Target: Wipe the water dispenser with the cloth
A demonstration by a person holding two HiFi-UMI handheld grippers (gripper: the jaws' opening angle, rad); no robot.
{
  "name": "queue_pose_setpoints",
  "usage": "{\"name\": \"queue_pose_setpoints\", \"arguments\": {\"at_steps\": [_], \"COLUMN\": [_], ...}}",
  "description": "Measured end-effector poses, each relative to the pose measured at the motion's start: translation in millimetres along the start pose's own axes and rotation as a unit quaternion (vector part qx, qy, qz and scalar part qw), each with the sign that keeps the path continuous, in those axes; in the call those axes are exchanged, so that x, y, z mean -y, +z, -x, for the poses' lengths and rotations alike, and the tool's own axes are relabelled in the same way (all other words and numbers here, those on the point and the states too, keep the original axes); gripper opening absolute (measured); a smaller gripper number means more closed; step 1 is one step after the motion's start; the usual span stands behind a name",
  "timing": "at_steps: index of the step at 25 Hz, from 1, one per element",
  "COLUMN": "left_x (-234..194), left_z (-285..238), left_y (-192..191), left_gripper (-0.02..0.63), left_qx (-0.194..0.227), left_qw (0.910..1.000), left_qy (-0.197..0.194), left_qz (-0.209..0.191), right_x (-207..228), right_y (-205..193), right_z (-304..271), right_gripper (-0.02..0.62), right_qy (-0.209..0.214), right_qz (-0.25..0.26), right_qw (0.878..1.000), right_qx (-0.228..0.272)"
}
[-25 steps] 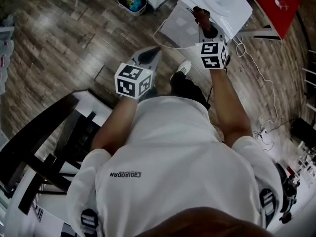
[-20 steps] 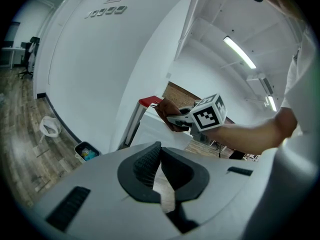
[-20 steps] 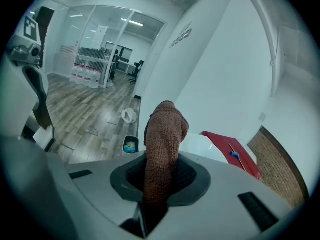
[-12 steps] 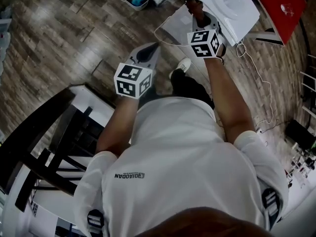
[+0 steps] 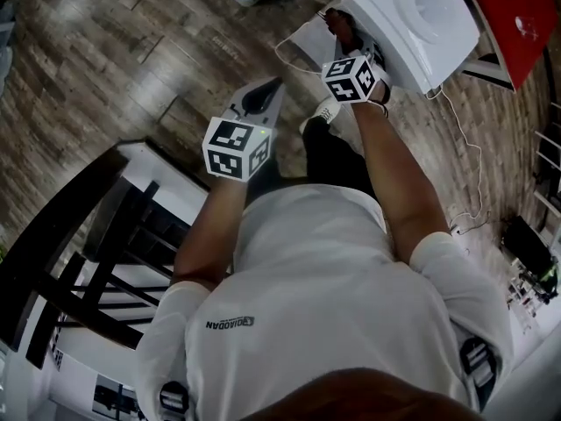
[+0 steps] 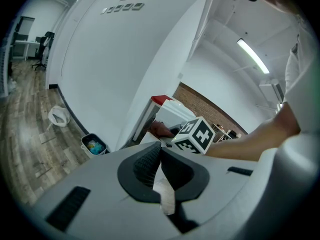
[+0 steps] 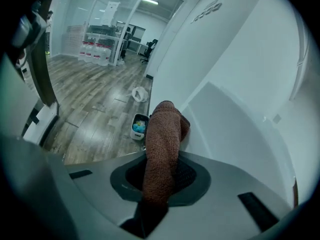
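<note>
- Seen from above, a person in a white shirt reaches both arms forward over a wooden floor [image 5: 105, 51]. The white water dispenser [image 5: 421, 16] stands ahead and to the person's right.
- The right hand-held gripper [image 7: 164, 170] pinches a brown cloth [image 7: 162, 129] between its jaws. The cloth is bunched into a long roll that runs along the jaws and sticks out past their tips.
- In the right gripper view, the cloth's free end sits at the near edge of the dispenser's white side panel. The panel fills the space ahead and to the right. Whether cloth and panel touch cannot be told.
- The left hand-held gripper [image 6: 159, 151] has its jaws pressed together on nothing that can be named, though a pale sliver shows low between them. It hangs over the floor, well apart from the dispenser.
- The right arm is clearly the nearer one. The wipe likely calls for pushing the cloth's end forward and rightward onto the panel.
</note>
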State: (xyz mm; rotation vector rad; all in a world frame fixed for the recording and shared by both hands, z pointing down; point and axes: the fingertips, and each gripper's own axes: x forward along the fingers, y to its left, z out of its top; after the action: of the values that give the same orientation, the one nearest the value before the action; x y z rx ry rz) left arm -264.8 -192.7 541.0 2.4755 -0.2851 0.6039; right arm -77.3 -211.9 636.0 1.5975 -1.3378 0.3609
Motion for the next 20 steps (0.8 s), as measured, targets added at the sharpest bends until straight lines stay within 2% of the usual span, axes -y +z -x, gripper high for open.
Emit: {"name": "queue_pose_setpoints", "arguments": {"at_steps": [7,15,20], "left_x": [-13,-10,-10], "left_z": [-23,-32,-44], "left_y": [-15,-51,-64], "left_gripper": [-0.003,-0.003,-0.004], "left_qx": [-0.020,-0.046,-0.061], "left_qw": [0.9998,0.9982,0.9973], "left_qy": [0.009,0.018,0.018], "left_qz": [-0.002,0.034,0.037], "right_x": [-29,-62,-79], "right_y": [-38,-62,-75], "right_z": [-49,-104,-135], "right_gripper": [0.052,0.052,0.052], "right_qy": [0.031,0.059,0.074], "right_qz": [0.002,0.005,0.009], "right_qw": [0.999,0.997,0.995], "right_qx": [-0.034,-0.052,-0.066]}}
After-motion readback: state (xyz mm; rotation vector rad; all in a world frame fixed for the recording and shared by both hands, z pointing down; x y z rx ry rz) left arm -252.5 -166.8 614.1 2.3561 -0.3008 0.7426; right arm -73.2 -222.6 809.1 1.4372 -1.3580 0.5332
